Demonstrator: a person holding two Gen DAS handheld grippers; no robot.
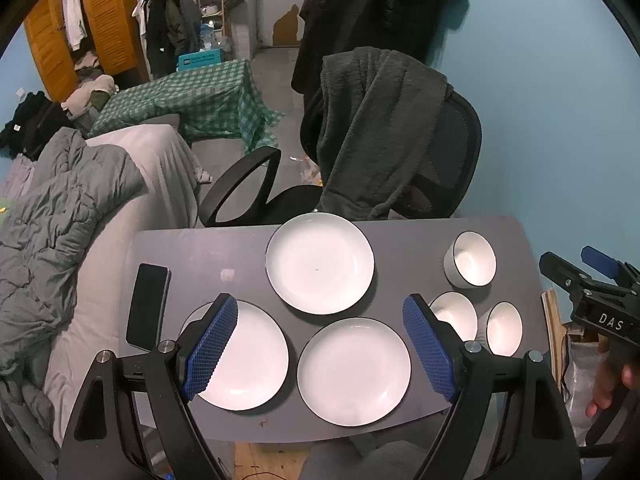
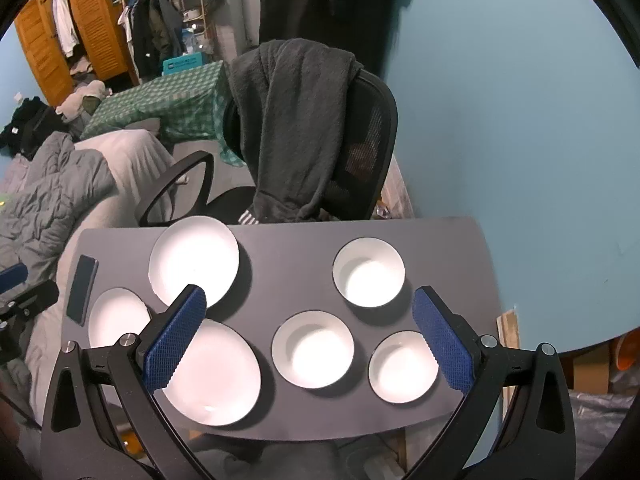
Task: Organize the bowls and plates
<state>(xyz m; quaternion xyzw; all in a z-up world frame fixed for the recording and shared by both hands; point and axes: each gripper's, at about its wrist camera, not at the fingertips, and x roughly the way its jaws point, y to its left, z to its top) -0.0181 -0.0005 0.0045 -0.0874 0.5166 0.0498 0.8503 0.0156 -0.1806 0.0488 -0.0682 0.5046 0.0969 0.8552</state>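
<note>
three white plates (image 1: pixel 320 263) lie flat on the grey worktop (image 1: pixel 208 252), one between the left gripper (image 1: pixel 326 354) fingers, one under its left finger, one beyond; three bowls (image 2: pixel 313 350) sit between the right gripper (image 2: pixel 310 340) fingers; both sets of fingers stand wide, holding nothing; a phone (image 1: pixel 147 306) lies left of the plates

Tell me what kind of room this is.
Likely a small bedroom or studio: a bed with a grey duvet, an open wooden wardrobe with clothes, and a desk chair at the grey table.
</note>
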